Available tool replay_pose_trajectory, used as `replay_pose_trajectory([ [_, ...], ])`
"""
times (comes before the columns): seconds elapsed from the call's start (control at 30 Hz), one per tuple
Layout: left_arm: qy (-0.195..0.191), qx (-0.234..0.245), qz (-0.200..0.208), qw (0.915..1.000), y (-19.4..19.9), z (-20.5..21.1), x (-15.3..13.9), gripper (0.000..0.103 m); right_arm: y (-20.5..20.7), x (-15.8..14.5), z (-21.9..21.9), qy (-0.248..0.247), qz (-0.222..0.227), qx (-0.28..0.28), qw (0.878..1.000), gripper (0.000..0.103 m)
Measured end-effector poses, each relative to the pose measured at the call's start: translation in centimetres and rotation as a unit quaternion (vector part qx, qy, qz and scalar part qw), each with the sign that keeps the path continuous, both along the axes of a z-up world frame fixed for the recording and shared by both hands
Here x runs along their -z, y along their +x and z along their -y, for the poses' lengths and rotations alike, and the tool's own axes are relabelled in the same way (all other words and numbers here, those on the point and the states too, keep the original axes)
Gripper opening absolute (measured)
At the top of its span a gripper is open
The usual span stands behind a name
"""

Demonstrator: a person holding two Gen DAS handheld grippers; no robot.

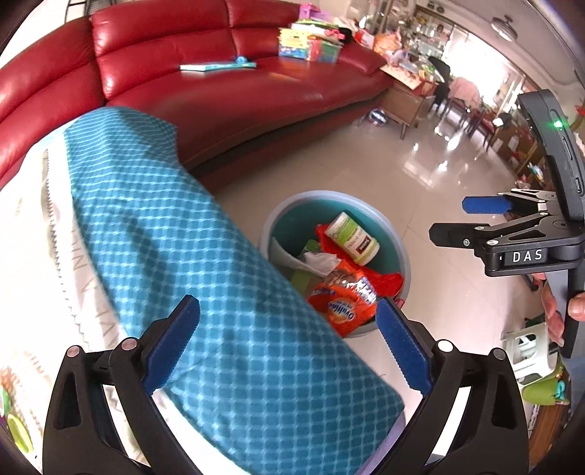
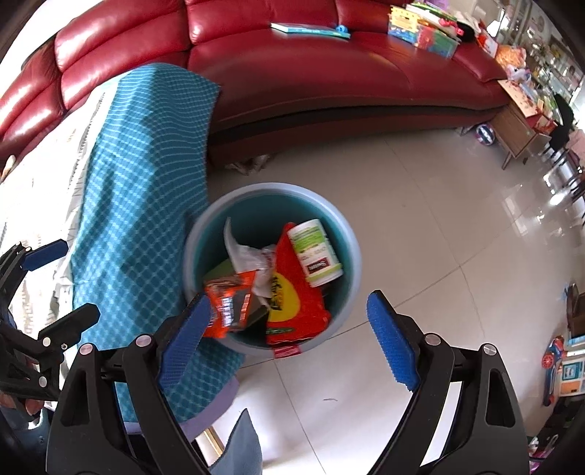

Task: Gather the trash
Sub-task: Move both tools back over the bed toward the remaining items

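A round teal trash bin (image 2: 343, 234) stands on the tiled floor beside a cloth-covered table; it also shows in the left wrist view (image 1: 396, 234). Inside lie a white bottle with a green label (image 2: 316, 252), a red snack bag (image 2: 292, 296), crumpled paper (image 2: 252, 255) and an orange wrapper (image 2: 232, 299); the left wrist view shows the bottle (image 1: 353, 237) and an orange Ovaltine pack (image 1: 343, 303). My right gripper (image 2: 289, 329) is open and empty above the bin's near rim. My left gripper (image 1: 289, 343) is open and empty over the table's edge. The right gripper also appears in the left wrist view (image 1: 471, 219).
The table carries a blue checked cloth (image 1: 164, 219) over a white patterned cover. A red leather sofa (image 2: 329, 73) stands behind the bin, with books and toy boxes (image 2: 424, 25) on it. Toys (image 2: 559, 361) lie on the floor at right.
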State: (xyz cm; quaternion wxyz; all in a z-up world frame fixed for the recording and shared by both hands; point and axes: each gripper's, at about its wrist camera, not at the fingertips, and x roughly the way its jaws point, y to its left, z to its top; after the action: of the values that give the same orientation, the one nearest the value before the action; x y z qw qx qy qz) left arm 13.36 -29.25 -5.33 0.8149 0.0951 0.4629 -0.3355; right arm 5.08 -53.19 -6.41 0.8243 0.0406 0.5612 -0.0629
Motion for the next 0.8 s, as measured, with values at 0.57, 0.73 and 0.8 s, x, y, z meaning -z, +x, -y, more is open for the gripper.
replay_pose_trajectory([
  [0.57, -0.049, -0.069, 0.027, 0.9961, -4.3, -12.5, -2.8, 0.099, -2.3, -3.0, -11.4, -0.039, 0.016, -0.070, 0.997, 0.089],
  [0.73, -0.050, -0.101, 0.031, 0.9931, -5.7, -16.8, -2.8, 0.099, -2.2, -3.1, -15.0, -0.035, 0.015, -0.099, 0.994, 0.089],
  [0.8, -0.053, -0.117, 0.033, 0.9912, -6.1, -18.7, -2.9, 0.099, -2.2, -3.0, -16.6, -0.033, 0.016, -0.113, 0.993, 0.089],
])
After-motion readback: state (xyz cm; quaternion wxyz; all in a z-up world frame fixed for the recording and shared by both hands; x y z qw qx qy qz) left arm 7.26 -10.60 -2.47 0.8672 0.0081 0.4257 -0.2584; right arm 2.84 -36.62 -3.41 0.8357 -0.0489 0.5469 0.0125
